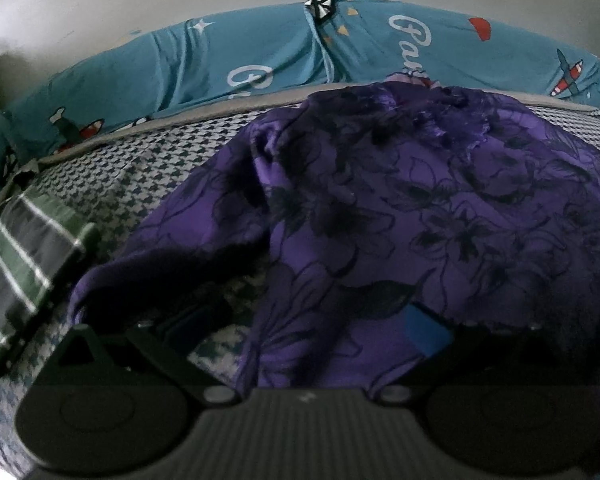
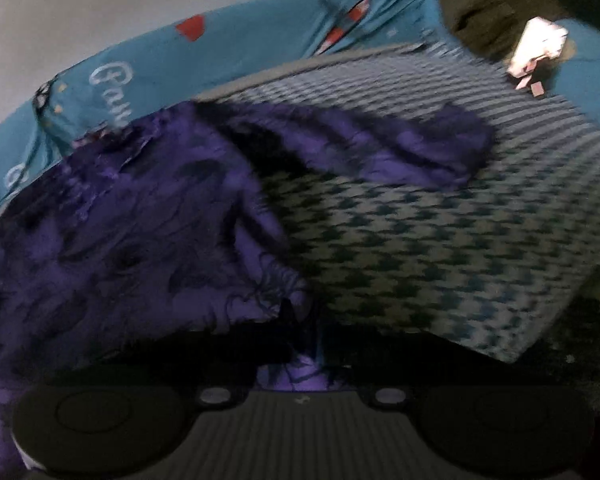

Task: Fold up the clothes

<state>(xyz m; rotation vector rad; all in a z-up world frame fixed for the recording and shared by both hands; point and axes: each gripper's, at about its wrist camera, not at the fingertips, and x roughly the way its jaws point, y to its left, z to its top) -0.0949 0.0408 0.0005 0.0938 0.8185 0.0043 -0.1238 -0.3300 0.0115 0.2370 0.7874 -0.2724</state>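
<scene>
Purple floral garment [image 1: 400, 208] bunched on the houndstooth bed cover [image 2: 420, 240]

My right tongs [image 2: 306, 344] are pinching its near edge; it drapes over my left tongs [image 1: 300, 344], which look spread — fabric between, can't tell if gripped.

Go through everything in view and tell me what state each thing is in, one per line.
Purple floral garment: crumpled, unfolded on the checked cloth.
Checked cloth: spread flat.
Striped garment: folded, at the cloth's left edge.
Left gripper: open, garment draped over it.
Right gripper: shut on the garment's edge.
</scene>
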